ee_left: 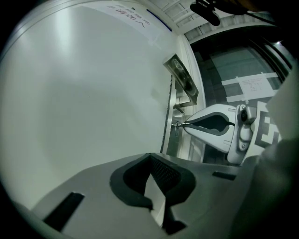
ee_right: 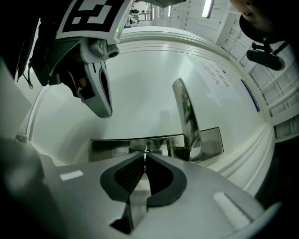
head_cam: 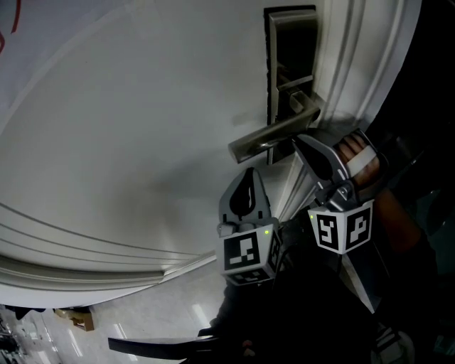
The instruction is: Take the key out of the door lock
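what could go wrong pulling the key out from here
The right gripper holds the key only at its very tips, so it may slip off when pulled. The door handle sits just beside it; a skewed pull could bump the door handle or bind the key in the lock plate.

Light is uneven in the head view — the white door [head_cam: 142, 128] is softly lit, with a grey shadow below the lever handle [head_cam: 274, 138], while the lower right sinks to near black. Both gripper views are fisheye, black at the corners, lines bowed. In the right gripper view ceiling strip lights [ee_right: 207, 7] glare at the top, the lock plate [ee_right: 112, 148] mirrors its surroundings, and a thin glint marks the key [ee_right: 145, 152]. The near fingers [ee_right: 128, 175] look soft.
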A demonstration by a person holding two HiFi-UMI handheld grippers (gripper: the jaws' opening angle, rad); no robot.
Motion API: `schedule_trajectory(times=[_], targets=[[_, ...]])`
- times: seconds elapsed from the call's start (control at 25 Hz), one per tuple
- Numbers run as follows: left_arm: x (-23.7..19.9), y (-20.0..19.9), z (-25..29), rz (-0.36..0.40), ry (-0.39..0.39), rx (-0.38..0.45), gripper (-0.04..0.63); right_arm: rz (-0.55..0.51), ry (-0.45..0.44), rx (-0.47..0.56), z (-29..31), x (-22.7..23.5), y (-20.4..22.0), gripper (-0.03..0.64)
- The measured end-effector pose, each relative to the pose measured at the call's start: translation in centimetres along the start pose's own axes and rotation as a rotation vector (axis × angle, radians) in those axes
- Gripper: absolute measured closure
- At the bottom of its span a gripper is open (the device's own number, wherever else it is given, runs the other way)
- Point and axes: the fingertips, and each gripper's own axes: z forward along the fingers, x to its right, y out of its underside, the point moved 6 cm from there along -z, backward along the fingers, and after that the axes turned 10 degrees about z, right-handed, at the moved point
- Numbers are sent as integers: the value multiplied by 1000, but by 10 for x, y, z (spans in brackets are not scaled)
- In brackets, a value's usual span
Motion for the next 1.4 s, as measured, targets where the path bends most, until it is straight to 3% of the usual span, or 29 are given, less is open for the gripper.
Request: schedule_trajectory(times=[0.48,0.72,0.92,1.4], targets=[[1,-3,1,-1,9,0,595,-33,-1,-5,0,-1,1,606],[-3,1,1,36,2,6,595,-39,0,-7,0,0,0,606],[-7,-4,0,-8,-6,-3,595,-22,-8,-12,0,0,0,606],[-6,-3,0,32,-3,36,595,-24,-28,-9,-8,1,0,604]])
